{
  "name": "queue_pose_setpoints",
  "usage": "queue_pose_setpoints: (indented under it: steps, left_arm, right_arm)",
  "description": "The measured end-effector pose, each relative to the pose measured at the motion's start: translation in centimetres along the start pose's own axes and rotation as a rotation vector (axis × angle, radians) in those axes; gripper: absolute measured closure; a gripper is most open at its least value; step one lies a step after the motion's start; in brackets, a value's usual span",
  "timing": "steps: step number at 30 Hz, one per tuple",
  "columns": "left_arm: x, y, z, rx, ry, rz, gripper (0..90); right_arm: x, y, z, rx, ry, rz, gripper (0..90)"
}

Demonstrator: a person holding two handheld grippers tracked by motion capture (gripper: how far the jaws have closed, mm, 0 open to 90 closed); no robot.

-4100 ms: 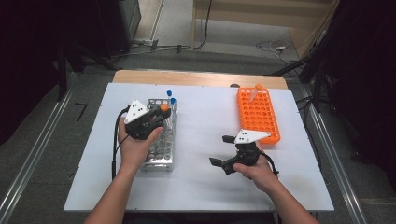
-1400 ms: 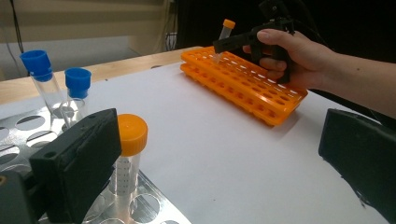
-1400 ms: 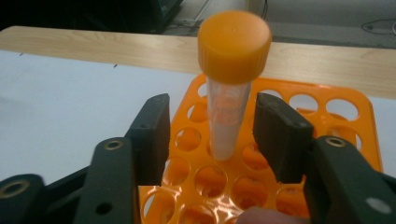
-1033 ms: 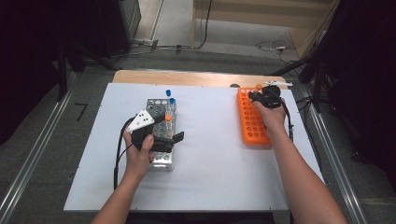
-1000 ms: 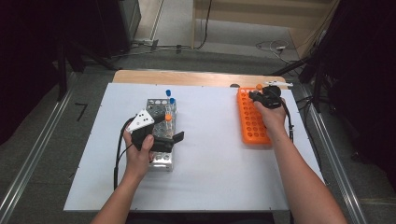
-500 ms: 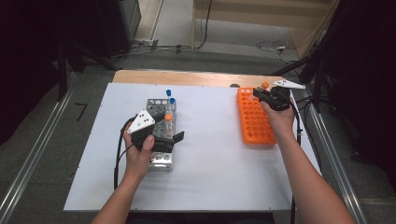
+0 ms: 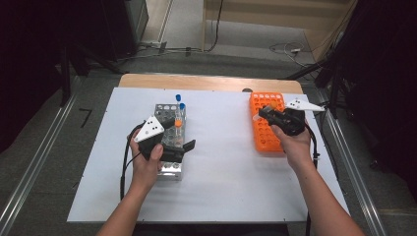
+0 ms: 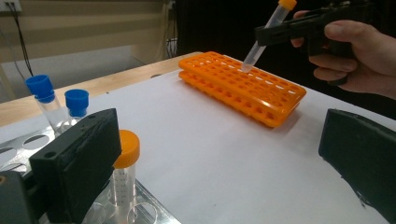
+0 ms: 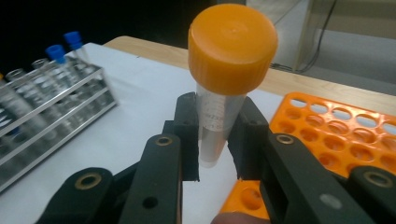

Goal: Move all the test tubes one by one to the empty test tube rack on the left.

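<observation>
My right gripper [image 9: 215, 135] is shut on a clear tube with an orange cap [image 9: 229, 70], held tilted above the orange rack [image 7: 263, 135]. From the left gripper view, the tube's [image 8: 266, 30] tip hangs just over the holes of the orange rack [image 8: 243, 86]. My left gripper [image 7: 178, 132] stands open over the metal rack [image 7: 164, 169], nothing between its fingers. Beside its left finger [image 8: 74, 163] an orange-capped tube [image 8: 125, 163] stands in the metal rack, with two blue-capped tubes [image 8: 44, 93] behind it.
White table top [image 7: 221, 167] lies between the two racks. The table's wooden back edge [image 7: 206, 82] runs behind them. The metal rack [image 9: 46, 112] with its blue-capped tubes [image 9: 58, 53] stands to the left in the right gripper view.
The right gripper has carried the orange-capped tube from the far right end of the orange rack a little nearer and leftward over its holes. The left gripper has stayed open at the metal rack.
</observation>
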State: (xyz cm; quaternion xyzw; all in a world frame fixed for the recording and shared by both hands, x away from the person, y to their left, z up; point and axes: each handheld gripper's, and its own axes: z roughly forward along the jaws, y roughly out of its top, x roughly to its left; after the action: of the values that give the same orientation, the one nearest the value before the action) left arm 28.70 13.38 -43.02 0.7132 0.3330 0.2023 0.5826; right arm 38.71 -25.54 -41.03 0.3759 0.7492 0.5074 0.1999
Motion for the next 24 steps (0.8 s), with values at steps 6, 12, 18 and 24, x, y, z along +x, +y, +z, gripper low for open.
queue_pose_setpoints:
  steps: [6, 12, 18, 24]
  left_arm:
    - [-0.7, 0.0, 0.4, 0.009, -0.037, 0.004, 0.1]
    - [-1.6, 0.3, 0.5, -0.002, -0.068, -0.007, 2.1]
    - [-2.9, 0.4, 1.1, 0.010, -0.105, 0.001, 2.2]
    - [-3.8, 0.7, 1.6, 0.029, -0.097, -0.011, 10.2]
  right_arm:
    - [2.3, -1.2, -0.8, 0.015, 0.071, -0.036, 72.7]
    - [4.2, -2.5, -1.2, 0.038, 0.151, -0.064, 72.6]
    - [5.7, -3.5, -1.2, 0.061, 0.201, -0.091, 72.6]
    - [7.1, -3.9, -1.7, 0.062, 0.245, -0.104, 72.6]
